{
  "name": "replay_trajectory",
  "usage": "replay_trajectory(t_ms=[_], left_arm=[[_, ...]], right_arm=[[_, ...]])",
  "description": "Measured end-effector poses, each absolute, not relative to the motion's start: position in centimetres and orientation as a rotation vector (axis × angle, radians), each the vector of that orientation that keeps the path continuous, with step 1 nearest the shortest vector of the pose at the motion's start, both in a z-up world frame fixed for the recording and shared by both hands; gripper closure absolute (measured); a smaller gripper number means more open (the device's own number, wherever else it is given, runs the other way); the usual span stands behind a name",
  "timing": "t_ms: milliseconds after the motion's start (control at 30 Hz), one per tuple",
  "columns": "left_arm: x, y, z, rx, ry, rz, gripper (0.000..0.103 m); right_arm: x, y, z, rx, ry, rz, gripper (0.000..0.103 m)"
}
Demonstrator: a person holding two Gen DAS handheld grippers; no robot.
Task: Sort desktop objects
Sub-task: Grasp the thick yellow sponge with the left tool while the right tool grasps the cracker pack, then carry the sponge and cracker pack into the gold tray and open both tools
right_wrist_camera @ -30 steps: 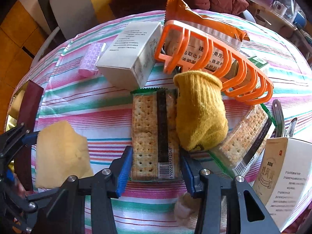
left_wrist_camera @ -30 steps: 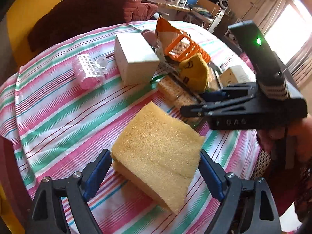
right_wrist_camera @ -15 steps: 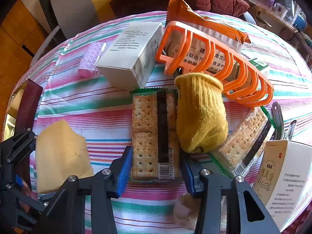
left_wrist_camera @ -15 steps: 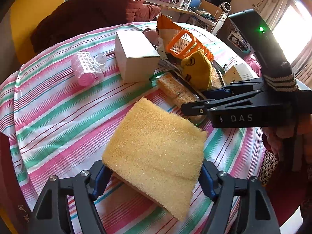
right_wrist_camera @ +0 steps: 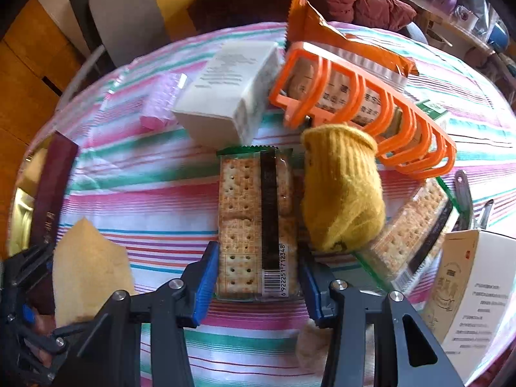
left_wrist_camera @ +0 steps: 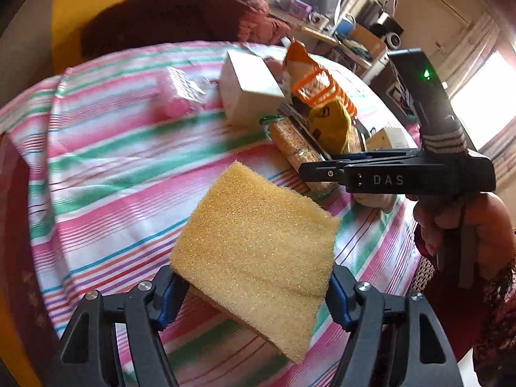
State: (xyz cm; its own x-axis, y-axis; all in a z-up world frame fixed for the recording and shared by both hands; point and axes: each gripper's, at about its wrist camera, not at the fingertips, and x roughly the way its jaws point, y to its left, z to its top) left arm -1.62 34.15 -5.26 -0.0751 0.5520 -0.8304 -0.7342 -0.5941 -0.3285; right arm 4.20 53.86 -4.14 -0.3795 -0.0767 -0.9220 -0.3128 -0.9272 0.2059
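Note:
My left gripper (left_wrist_camera: 254, 285) is shut on a yellow sponge (left_wrist_camera: 258, 245) and holds it above the striped tablecloth (left_wrist_camera: 113, 174); the sponge also shows at the left of the right wrist view (right_wrist_camera: 87, 267). My right gripper (right_wrist_camera: 258, 277) is around the near end of a cracker packet (right_wrist_camera: 254, 225) that lies flat on the cloth, its blue pads touching both sides. A yellow knitted glove (right_wrist_camera: 342, 193) lies beside the packet, against a second cracker packet (right_wrist_camera: 409, 235).
An orange plastic rack (right_wrist_camera: 364, 109) holds an orange snack bag (right_wrist_camera: 342, 42). A white box (right_wrist_camera: 225, 96) and a pink hair roller (right_wrist_camera: 161, 103) lie behind. A printed carton (right_wrist_camera: 474, 290) stands at the right. A dark red booklet (right_wrist_camera: 51, 190) lies at the table's left edge.
My left gripper closed on the sponge and lifted it off the cloth. My right gripper stayed around the cracker packet.

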Motion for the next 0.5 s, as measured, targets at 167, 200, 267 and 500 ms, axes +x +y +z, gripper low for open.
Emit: replay_trajectory(t_ms=[167,200,267,500], left_arm=[[-1.2,31.8,-2.8,-1.235,0.162,1.847,0.03],[-1.2,31.3,-2.5,-1.233,0.143,1.852,0.03],[-1.3,29.9,-2.0,-1.232,0.117,1.872,0.03],[-2.0,24.4,0.1,-1.217,0.025,1.938,0.03]], right_arm=[[4.2,53.5,-3.9,-1.663,0.566,2.496,0.055],[4.2,53.4,-3.8,-1.661,0.569,2.512,0.055],[4.3,53.1,-3.4,-1.653,0.566,2.531,0.055],[3.8,50.1,-3.2,-1.687,0.591,2.588,0.055]])
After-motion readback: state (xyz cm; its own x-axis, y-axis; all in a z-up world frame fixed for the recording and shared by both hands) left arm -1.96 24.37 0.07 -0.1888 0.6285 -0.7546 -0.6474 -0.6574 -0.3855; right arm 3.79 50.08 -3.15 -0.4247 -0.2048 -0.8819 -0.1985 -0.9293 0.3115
